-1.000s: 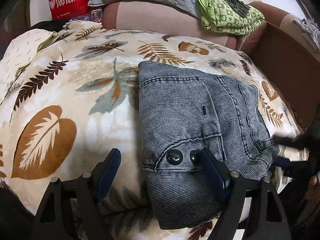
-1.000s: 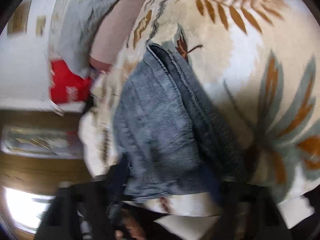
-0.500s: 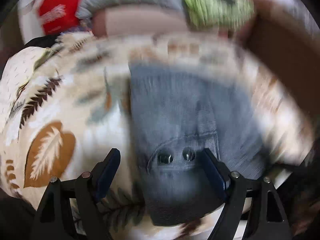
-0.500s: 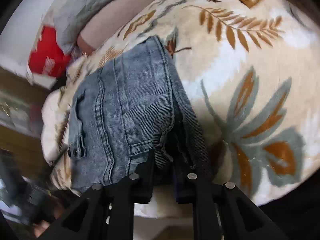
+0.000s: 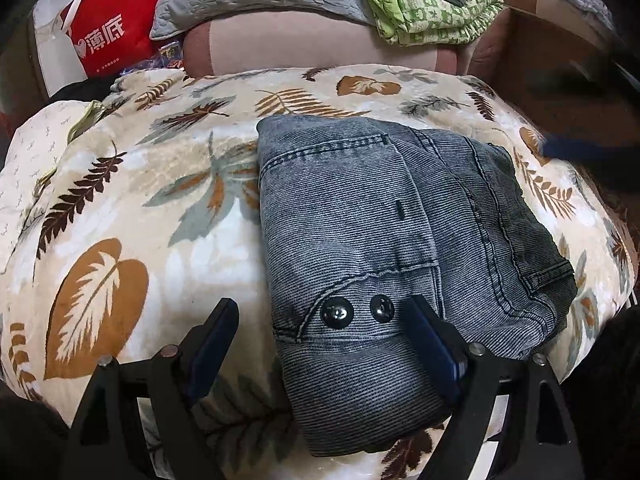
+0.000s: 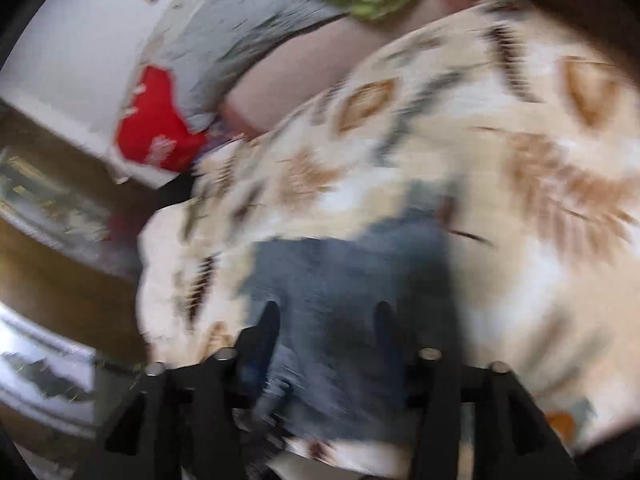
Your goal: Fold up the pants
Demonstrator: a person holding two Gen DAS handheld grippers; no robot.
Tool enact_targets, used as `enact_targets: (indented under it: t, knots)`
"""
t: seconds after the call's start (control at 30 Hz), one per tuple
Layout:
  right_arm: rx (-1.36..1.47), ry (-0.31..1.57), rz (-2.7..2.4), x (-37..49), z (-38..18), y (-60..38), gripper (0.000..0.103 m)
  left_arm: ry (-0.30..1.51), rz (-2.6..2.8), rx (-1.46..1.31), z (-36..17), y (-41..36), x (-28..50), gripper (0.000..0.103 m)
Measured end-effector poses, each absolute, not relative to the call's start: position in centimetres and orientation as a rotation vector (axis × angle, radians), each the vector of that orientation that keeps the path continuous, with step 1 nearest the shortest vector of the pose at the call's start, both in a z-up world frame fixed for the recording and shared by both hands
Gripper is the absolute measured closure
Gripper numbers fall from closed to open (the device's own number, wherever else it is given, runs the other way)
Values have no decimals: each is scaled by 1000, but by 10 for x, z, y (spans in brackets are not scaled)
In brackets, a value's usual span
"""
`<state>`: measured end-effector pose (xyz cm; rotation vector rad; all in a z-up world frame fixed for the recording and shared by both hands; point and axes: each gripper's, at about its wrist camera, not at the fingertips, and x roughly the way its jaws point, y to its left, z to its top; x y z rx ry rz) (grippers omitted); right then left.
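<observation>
Left gripper (image 5: 322,330), low in the left wrist view, stands wide apart and released: one pad hovers over the leaf-print blanket (image 5: 120,200), the other rests by the waistband beside two dark buttons (image 5: 356,312). The folded denim pants (image 5: 380,240) lie as a compact bundle at centre and right of the frame, on the blanket.

In the right wrist view, badly blurred, the right gripper (image 6: 326,314) at the bottom has just been opening; its jaws stand parted above the pants (image 6: 340,280), with nothing clamped that I can make out.

Denim like this is likely heavy, limp and grippy, not fragile; thick seams or the waistband should give the surest hold.
</observation>
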<state>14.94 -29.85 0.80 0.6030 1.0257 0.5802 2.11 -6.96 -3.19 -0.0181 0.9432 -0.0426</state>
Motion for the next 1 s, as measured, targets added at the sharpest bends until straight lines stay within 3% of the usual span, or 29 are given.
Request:
enact_targets:
  t: [0.13,0.2,0.47,0.57,0.63,0.77,0.9,1.0]
  knots:
    - [538,1121,484,207,-42,-282,44,945,-52,-31,-32,-68,23,16]
    - [641,1191,427,219,-83,-294,45,942,-52,-34,-32,-68,23,16]
    - [544,1064,537,124,-25,-305,44,939,-54,-41,-33,-68,23,16]
    - [523,1141,517,99,-59,-304,38,953,-67,-92,-32,-63,24,16]
    - [506,1141,536,92,-83,-303,42,968,-86,-154,-25,-56,22,17]
    - [478,1163,518,93,-66,-303,42,833,-37,-232,5,-35,4,17]
    - [349,1131,485,109,-32,-293,42,1020,-61,-168,-34,-49,14,17]
    - [249,1087,536,138,13,-267,35,1006,-68,-180,-36,-49,13,17]
